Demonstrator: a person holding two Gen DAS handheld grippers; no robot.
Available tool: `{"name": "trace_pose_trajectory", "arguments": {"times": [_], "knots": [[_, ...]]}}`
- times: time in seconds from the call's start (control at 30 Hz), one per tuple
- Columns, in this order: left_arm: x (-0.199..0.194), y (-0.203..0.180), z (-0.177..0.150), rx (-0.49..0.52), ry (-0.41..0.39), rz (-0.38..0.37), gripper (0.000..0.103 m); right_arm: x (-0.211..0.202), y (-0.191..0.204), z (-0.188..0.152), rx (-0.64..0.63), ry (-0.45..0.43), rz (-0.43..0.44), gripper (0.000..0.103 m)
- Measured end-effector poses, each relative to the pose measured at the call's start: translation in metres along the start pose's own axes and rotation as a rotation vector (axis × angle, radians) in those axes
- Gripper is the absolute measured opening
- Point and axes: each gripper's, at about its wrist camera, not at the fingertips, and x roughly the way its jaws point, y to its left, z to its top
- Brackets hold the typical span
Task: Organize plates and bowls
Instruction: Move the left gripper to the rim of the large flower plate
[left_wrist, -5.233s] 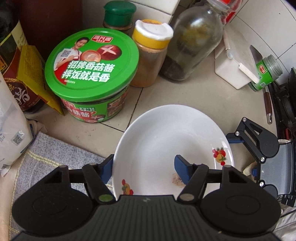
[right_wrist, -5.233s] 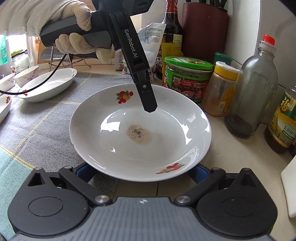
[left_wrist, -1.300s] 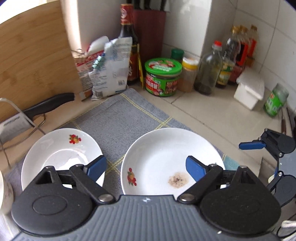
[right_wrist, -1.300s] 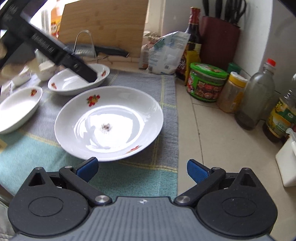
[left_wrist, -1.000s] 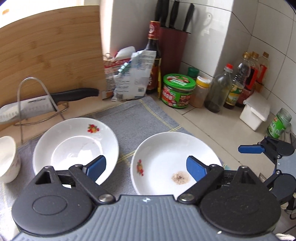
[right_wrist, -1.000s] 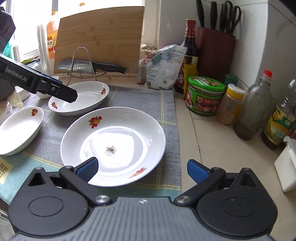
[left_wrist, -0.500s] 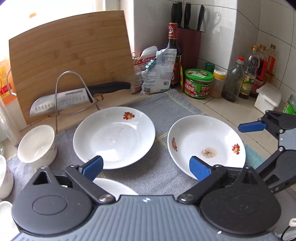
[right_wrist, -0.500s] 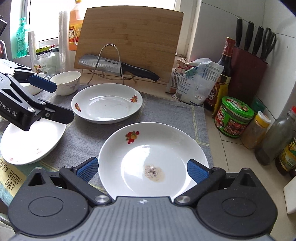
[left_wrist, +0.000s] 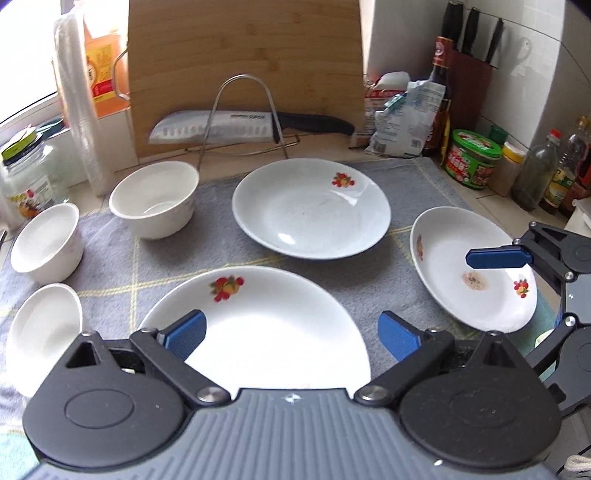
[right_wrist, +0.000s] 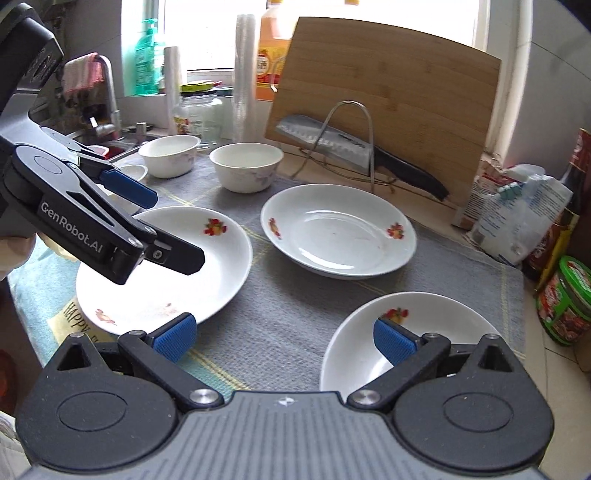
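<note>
Three white flower-print plates lie on a grey mat (left_wrist: 332, 280). The near plate (left_wrist: 266, 325) is under my left gripper (left_wrist: 291, 332), which is open and holds nothing. Behind it lies a second plate (left_wrist: 310, 210). A plate with a brown stain (left_wrist: 454, 258) sits at the right, and one of the right gripper's fingers (left_wrist: 495, 257) hovers over it. In the right wrist view my right gripper (right_wrist: 284, 339) is open and empty, its right pad above the stained plate (right_wrist: 424, 321). The left gripper (right_wrist: 166, 225) hangs over the near plate (right_wrist: 214, 258). Three white bowls (left_wrist: 155, 199) (left_wrist: 44, 236) (left_wrist: 40, 325) stand at the left.
A wooden cutting board (left_wrist: 243, 66) leans at the back behind a wire rack holding a knife (left_wrist: 221, 127). Jars (left_wrist: 472, 158), bottles and a foil bag (left_wrist: 406, 118) crowd the back right corner. A tap (right_wrist: 107, 92) and sink are at the far left.
Both grippers have swung left, away from the jars. The stained plate now lies alone at the right of the mat, and the near plate has come under the left gripper.
</note>
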Motion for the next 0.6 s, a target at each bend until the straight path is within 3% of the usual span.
{"name": "trace_pose_trajectory", "arguments": {"times": [0.1, 0.23, 0.47, 0.6], "knots": [[-0.01, 0.013, -0.012, -0.038, 0.011, 0.051, 0.099, 0.01, 0.014, 0.004, -0.04, 0.002, 0.082, 0.103], [-0.016, 0.031, -0.022, -0.049, 0.038, 0.084, 0.099, 0.02, 0.036, 0.007, -0.098, 0.018, 0.125, 0.103], [-0.019, 0.058, -0.019, 0.038, 0.037, 0.016, 0.099, 0.034, 0.062, -0.003, -0.131, 0.077, 0.167, 0.103], [-0.014, 0.071, -0.016, 0.097, 0.054, -0.039, 0.099, 0.045, 0.074, -0.012, -0.115, 0.113, 0.145, 0.103]]}}
